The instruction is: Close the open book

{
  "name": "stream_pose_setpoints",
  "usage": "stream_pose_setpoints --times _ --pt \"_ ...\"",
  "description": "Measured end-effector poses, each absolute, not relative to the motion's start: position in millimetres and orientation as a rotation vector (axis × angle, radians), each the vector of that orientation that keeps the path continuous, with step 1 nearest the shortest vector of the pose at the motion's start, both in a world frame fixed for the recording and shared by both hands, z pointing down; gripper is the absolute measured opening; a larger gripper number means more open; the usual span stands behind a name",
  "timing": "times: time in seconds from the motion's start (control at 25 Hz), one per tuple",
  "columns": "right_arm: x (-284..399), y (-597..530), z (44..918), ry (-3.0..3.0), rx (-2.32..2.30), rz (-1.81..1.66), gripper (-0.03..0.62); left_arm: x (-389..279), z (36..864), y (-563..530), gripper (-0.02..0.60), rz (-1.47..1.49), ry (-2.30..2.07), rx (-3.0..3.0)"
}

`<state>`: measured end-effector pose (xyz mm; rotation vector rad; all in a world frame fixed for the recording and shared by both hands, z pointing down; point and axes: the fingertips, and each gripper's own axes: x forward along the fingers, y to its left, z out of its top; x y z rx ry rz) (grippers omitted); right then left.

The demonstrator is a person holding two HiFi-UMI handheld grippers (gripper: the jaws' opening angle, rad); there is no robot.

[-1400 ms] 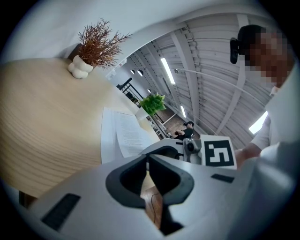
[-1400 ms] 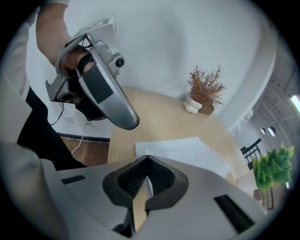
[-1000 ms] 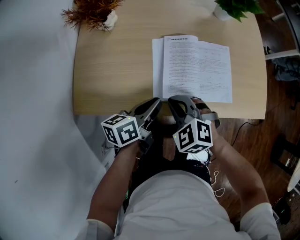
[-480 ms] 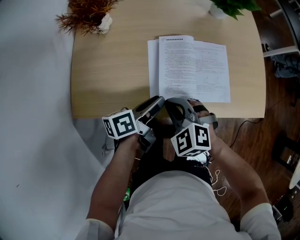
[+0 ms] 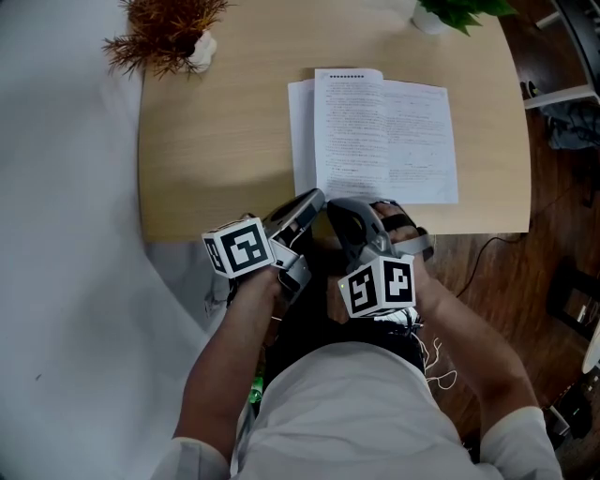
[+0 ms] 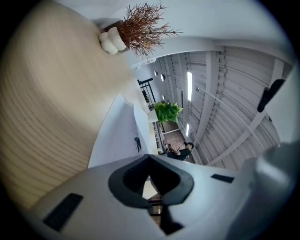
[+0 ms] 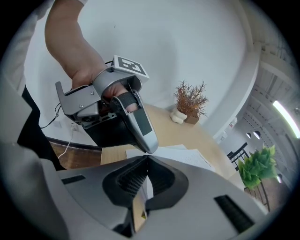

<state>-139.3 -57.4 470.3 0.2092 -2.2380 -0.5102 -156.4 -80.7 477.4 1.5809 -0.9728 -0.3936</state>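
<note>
Left claw point(image 5: 316, 197), just closed on nothing, and right claw point(image 5: 340, 203) sit clenched at the book point(image 5: 384, 131)'s near edge. Shut tips could crumple pages instead of lifting them.

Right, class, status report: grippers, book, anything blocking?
Left gripper just closed, empty; right gripper shut, empty. Book lies open. Dried plant, green plant stand clear.
</note>
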Motion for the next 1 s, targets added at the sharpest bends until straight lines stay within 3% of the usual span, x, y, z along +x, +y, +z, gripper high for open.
stream_pose_setpoints --times 0.24,0.48,0.84,1.0 --pt "-134.7 -63.9 467.0 -2.224 0.278 -0.539 0.008 -158.9 477.9 -80.9 -0.003 -0.391 -0.992 1.573" --pt "-138.3 -56.5 471.7 -2.21 0.295 -0.566 0.064 -158.2 473.2 -79.1 -0.003 -0.409 -0.989 1.572" --pt "-140.2 -61.7 469.5 -2.161 0.409 -0.617 0.061 -154.3 466.4 -72.6 -0.003 -0.412 -0.988 1.574" --pt "-138.8 -60.5 466.1 -2.169 0.434 -0.627 0.023 -153.1 463.3 -71.4 -0.003 -0.416 -0.982 1.578"
